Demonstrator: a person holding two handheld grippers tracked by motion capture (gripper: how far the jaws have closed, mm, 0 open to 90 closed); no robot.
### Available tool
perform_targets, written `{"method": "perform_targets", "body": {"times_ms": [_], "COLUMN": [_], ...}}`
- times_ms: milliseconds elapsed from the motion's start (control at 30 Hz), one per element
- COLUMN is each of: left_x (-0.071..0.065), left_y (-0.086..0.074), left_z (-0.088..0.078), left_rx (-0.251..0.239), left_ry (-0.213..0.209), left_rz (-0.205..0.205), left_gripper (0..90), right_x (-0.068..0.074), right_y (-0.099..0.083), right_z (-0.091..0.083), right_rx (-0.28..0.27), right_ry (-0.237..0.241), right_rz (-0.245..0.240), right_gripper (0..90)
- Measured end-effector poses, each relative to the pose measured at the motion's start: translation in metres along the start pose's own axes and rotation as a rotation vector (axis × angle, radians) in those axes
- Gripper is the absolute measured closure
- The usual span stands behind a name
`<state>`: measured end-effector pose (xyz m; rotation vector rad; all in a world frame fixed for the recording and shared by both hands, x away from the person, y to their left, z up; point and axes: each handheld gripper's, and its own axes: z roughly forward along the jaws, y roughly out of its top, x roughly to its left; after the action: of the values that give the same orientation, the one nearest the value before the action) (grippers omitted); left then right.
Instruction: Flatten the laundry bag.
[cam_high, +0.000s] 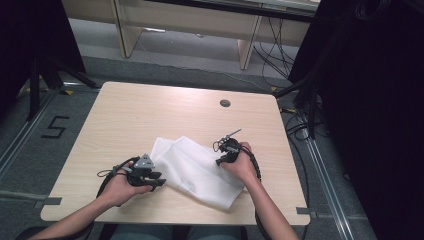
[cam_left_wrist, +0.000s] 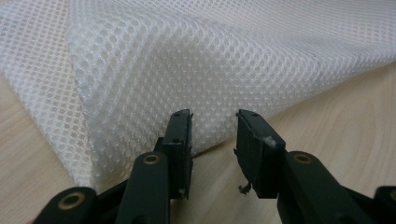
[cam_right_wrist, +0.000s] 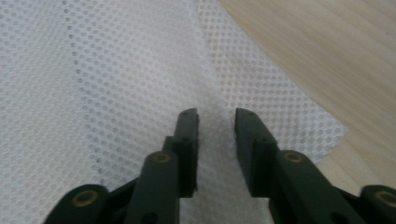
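Lying crumpled near the bench's front edge, the white mesh cloth looks light, limp and snag-prone; best pinched at an edge fold. Left claw and right claw both gape, released, empty. Pale wood bench, grey floor, dark curtains.

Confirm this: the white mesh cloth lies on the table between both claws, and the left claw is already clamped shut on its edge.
Not quite. The left claw is open: in the left gripper view its jaws stand apart at the edge of the white mesh cloth, gripping nothing. The rest holds: the cloth lies on the table between the left claw and the right claw.
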<state>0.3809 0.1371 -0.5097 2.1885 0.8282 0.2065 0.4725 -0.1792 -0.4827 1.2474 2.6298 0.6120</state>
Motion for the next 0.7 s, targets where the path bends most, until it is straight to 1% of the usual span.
{"method": "perform_targets", "body": {"times_ms": [33,67,100,233,267,367,400,433,467,500,533,567,600,633,667,700], "left_x": [0.0,0.0,0.0,0.0,0.0,0.0,0.0,0.0,0.0,0.002,0.001,0.002,0.003,0.002,0.002,0.002], "left_y": [0.0,0.0,0.0,0.0,0.0,0.0,0.0,0.001,0.001,0.001,0.001,0.002,0.002,0.002,0.003,0.003], "left_z": [0.0,0.0,0.0,0.0,0.0,0.0,0.0,-0.002,-0.002,-0.003,-0.003,-0.004,-0.004,-0.005,-0.007,-0.007], "left_rx": [0.004,0.004,0.004,0.002,0.002,-0.015,-0.015,-0.028,-0.028,-0.035,-0.043,-0.048,-0.045,-0.051,-0.054,-0.054], "left_ry": [-0.002,-0.001,-0.001,-0.003,-0.004,0.01,0.01,0.021,0.021,0.018,0.02,0.024,0.024,0.025,0.022,0.022], "left_rz": [0.005,0.005,0.005,0.005,0.005,0.008,0.008,-0.007,-0.007,0.008,-0.011,-0.007,0.007,-0.008,-0.025,-0.025], "left_gripper": [64.5,64.4,64.3,64.2,64.2,65.0,65.7,66.2,66.8,66.8,67.2,68.0,68.0,68.4,70.0,71.2], "right_x": [0.002,0.004,0.006,0.009,0.01,0.013,0.013,0.016,0.016,0.017,0.02,0.025,0.025,0.028,0.033,0.034], "right_y": [0.001,0.003,0.004,0.007,0.007,0.012,0.012,0.015,0.015,0.018,0.019,0.022,0.022,0.023,0.024,0.024], "right_z": [0.0,0.001,0.0,0.0,-0.001,-0.014,-0.014,-0.024,-0.024,-0.029,-0.035,-0.045,-0.045,-0.049,-0.058,-0.062], "right_rx": [0.005,0.021,0.031,0.048,0.037,-0.005,-0.005,-0.024,-0.024,-0.043,-0.038,-0.067,-0.067,-0.087,-0.111,-0.129], "right_ry": [0.0,0.011,0.012,0.001,0.001,-0.017,-0.017,-0.023,-0.023,-0.026,-0.025,-0.021,-0.021,-0.03,-0.034,-0.038], "right_rz": [-0.008,-0.024,-0.027,-0.042,-0.037,-0.044,-0.044,-0.043,-0.043,-0.063,-0.042,-0.051,-0.051,-0.056,-0.075,-0.088], "right_gripper": [77.2,85.6,87.7,89.5,89.5,89.7,89.7,89.7,89.7,89.7,89.7,89.7,89.7,89.7,89.7,89.7]}}
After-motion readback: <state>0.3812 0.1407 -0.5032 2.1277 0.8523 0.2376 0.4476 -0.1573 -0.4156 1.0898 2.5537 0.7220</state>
